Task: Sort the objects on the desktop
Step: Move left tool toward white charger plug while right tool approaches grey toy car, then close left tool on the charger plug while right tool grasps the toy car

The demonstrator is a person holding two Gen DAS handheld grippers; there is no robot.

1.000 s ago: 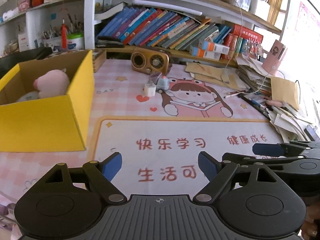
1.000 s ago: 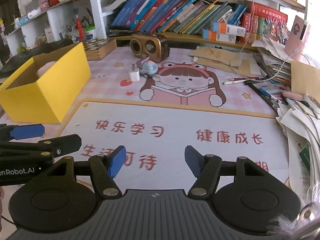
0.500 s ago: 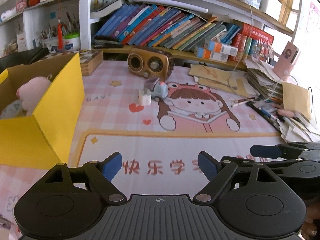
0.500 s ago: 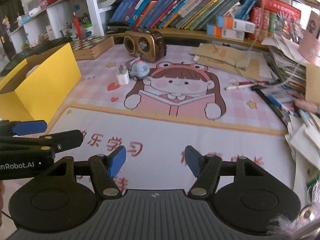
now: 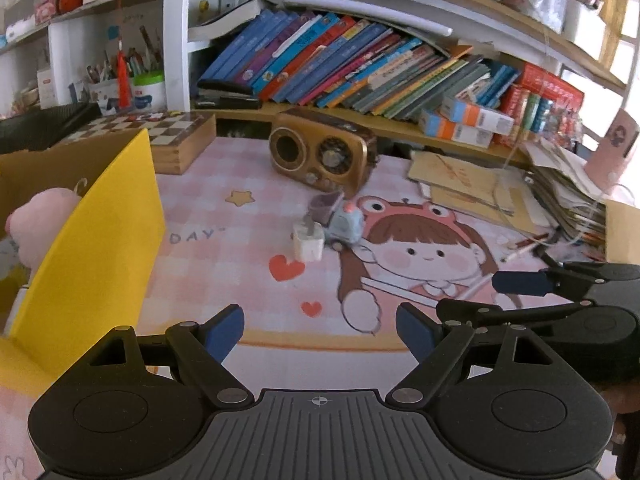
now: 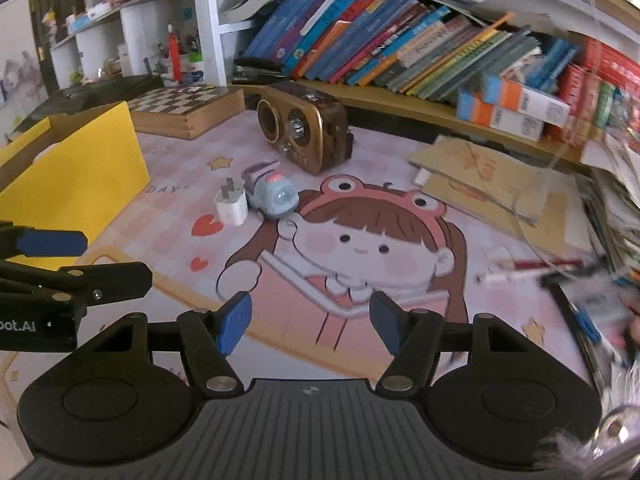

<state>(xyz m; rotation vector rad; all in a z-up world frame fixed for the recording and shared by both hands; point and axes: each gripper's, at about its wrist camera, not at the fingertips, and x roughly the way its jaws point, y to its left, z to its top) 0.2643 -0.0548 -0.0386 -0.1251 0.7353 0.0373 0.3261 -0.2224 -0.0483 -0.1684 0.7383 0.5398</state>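
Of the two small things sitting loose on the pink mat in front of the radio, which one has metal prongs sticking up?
The white charger plug, nearer the yellow box. Two metal prongs stand on its top. The pale blue toy car touching it has none.

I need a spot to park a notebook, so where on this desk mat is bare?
Free: the mat between the yellow box and white charger, and the printed girl's area nearer the camera. Crowded: paper stacks and pens at right, radio and chessboard behind.

You can read "DAY" printed on the pink checked desk mat (image 5: 248, 208), left of centre in both views. At the right wrist view's left edge, the left gripper (image 6: 48, 280) shows "oot.AI".
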